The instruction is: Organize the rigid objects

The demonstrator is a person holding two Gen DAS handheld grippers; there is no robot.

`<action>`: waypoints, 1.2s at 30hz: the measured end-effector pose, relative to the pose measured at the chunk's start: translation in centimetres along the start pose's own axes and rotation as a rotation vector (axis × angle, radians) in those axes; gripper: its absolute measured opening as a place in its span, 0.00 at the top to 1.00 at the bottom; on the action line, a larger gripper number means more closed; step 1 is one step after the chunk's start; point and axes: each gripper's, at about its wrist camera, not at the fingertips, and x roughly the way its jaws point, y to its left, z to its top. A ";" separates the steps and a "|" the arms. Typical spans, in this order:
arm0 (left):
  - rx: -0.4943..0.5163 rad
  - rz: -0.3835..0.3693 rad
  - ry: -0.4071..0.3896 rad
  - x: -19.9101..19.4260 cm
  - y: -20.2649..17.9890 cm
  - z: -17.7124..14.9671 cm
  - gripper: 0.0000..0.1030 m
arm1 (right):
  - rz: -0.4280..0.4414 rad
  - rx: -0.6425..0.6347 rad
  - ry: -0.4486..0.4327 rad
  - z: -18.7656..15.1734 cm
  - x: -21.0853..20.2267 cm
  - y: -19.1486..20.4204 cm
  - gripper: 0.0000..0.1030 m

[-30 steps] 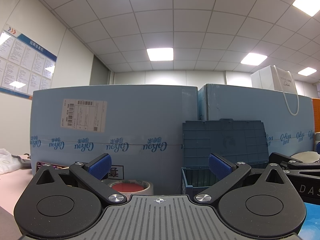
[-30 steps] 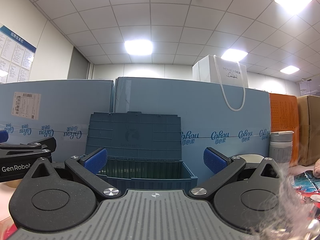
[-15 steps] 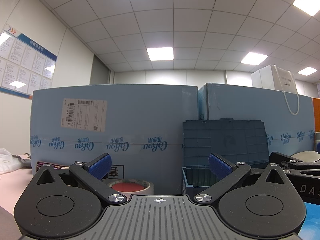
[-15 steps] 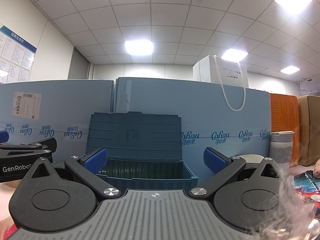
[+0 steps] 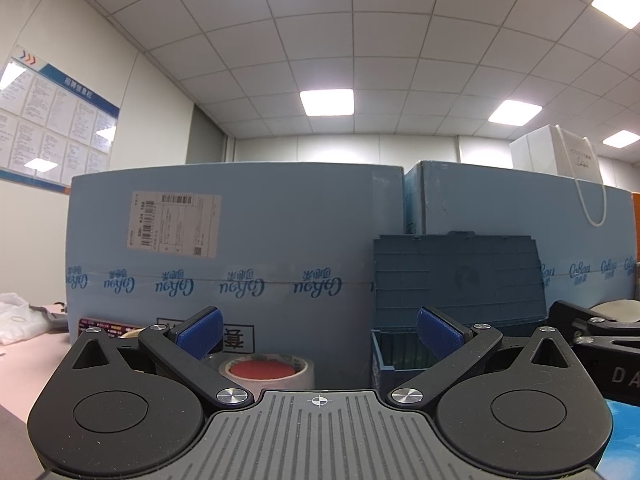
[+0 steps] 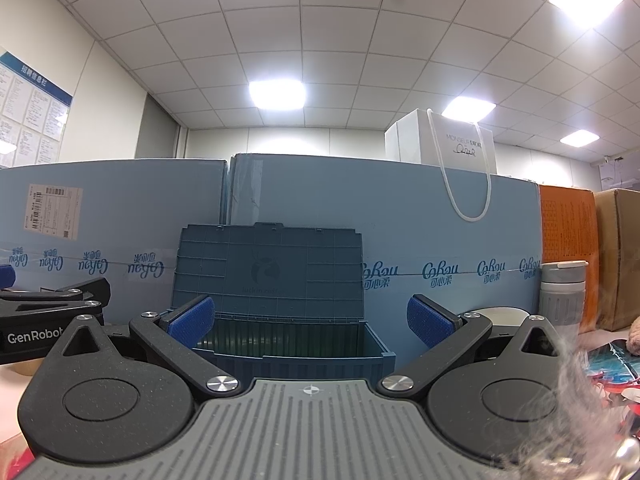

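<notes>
A dark blue plastic storage box (image 6: 296,354) with its lid raised stands straight ahead in the right wrist view; it also shows at the right in the left wrist view (image 5: 404,356). My right gripper (image 6: 310,320) is open and empty, in front of the box. My left gripper (image 5: 319,330) is open and empty. A roll of clear tape with a red core (image 5: 266,372) lies just ahead of it, low between the fingers. A grey flask (image 6: 562,298) and a white bowl (image 6: 496,314) stand to the right of the box.
Tall light blue cartons (image 5: 240,248) wall off the back of the pink table (image 5: 16,364). A white paper bag (image 6: 456,148) sits on top of them. Orange and brown cartons (image 6: 568,256) stand at the right. Colourful packets (image 6: 616,364) lie at the lower right, white plastic (image 5: 20,316) at the left.
</notes>
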 end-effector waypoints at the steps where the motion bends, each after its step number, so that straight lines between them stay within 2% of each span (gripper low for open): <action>1: -0.002 0.002 0.005 0.1 0.0 0.0 0.00 | 0.000 0.001 0.001 0.0 0.0 0.0 0.00; 36: -0.004 0.002 0.012 0.1 0.0 -0.1 0.00 | -0.005 0.001 0.008 0.0 0.3 0.0 0.00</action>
